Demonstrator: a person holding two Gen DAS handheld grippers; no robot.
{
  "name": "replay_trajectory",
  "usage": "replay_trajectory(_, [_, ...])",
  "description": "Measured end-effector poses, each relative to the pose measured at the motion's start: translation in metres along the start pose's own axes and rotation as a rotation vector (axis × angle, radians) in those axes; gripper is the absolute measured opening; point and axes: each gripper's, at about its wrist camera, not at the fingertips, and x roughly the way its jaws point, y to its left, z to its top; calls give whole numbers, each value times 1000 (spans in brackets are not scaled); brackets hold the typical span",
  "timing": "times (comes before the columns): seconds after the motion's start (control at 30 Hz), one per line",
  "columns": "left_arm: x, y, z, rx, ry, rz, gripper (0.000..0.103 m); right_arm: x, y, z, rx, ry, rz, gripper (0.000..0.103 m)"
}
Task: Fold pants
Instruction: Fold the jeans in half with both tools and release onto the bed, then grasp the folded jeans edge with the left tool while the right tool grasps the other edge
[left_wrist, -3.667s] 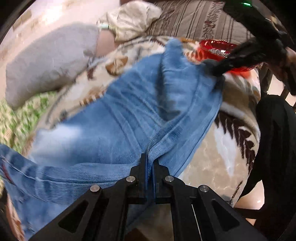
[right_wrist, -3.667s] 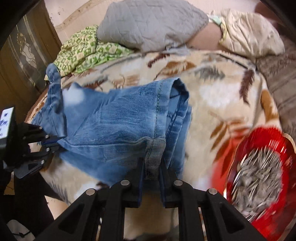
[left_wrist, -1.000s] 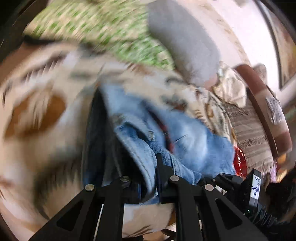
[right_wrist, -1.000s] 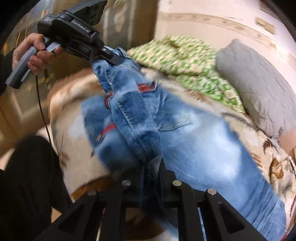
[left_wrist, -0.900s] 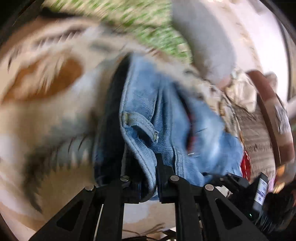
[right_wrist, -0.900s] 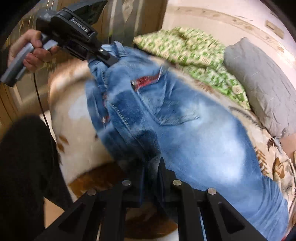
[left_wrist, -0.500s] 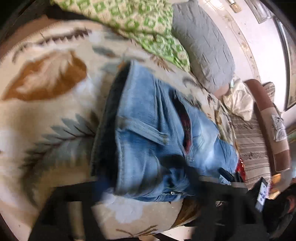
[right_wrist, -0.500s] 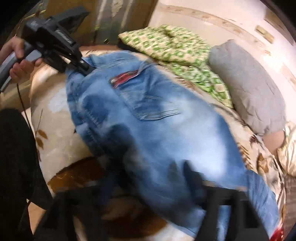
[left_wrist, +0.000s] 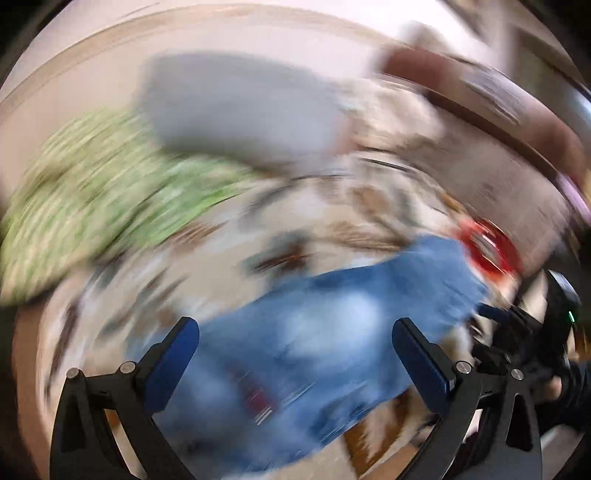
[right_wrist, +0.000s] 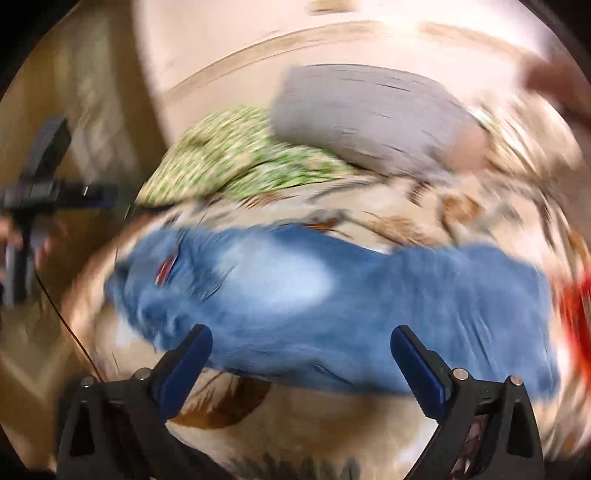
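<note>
A: Left hand-held gripper (left_wrist: 295, 334)?
B: Spread wide, blue pads (left_wrist: 170, 363) far apart, gripping nothing. Raised off the pants (left_wrist: 332, 325), no pad on the denim.

A: Right hand-held gripper (right_wrist: 301, 341)?
B: Also agape, jaws just been opening, nothing pinched between. Hanging above the near edge of the bed, clear of the cloth.

A: And the pants?
B: Lying flat on the leaf-patterned blanket (right_wrist: 388, 218), stretched lengthwise along the near edge of the bed. Waist end with the red label (right_wrist: 166, 267) toward the left end, seen from the right wrist; other end just beside a red bowl (left_wrist: 487, 251).

A: Farther back?
B: Green patterned cloth (right_wrist: 236, 162) and grey pillow (right_wrist: 369, 114) toward the far edge, by the wall. All heavily blurred.
</note>
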Motion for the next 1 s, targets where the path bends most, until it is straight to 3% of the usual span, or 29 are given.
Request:
replay_trajectory(0.1, [35,-42,41,177,29,-135,103,-22,-32,-12,162,-56,-58,99])
replay_trajectory(0.23, [91,-99,84,320,102,-265,103,-41,-80,-30,351,-108,-148,99])
replay_trajectory(0.43, [152,-174,110,494,168,-368,103,-48,-153,-56,619,-157,-173,99])
replay_trajectory(0.63, [215,-226,110,684,295,-332,103,-26,-193,-65,733,-177,-93,99])
replay_trajectory(0.8, [259,-252,119,718,391,-350,103,-16,-200,-56,716,-221,-74,99])
replay_trajectory(1.0, [302,-281,125,770,488,-376,103,-3,-210,-40,713,-203,-95,99])
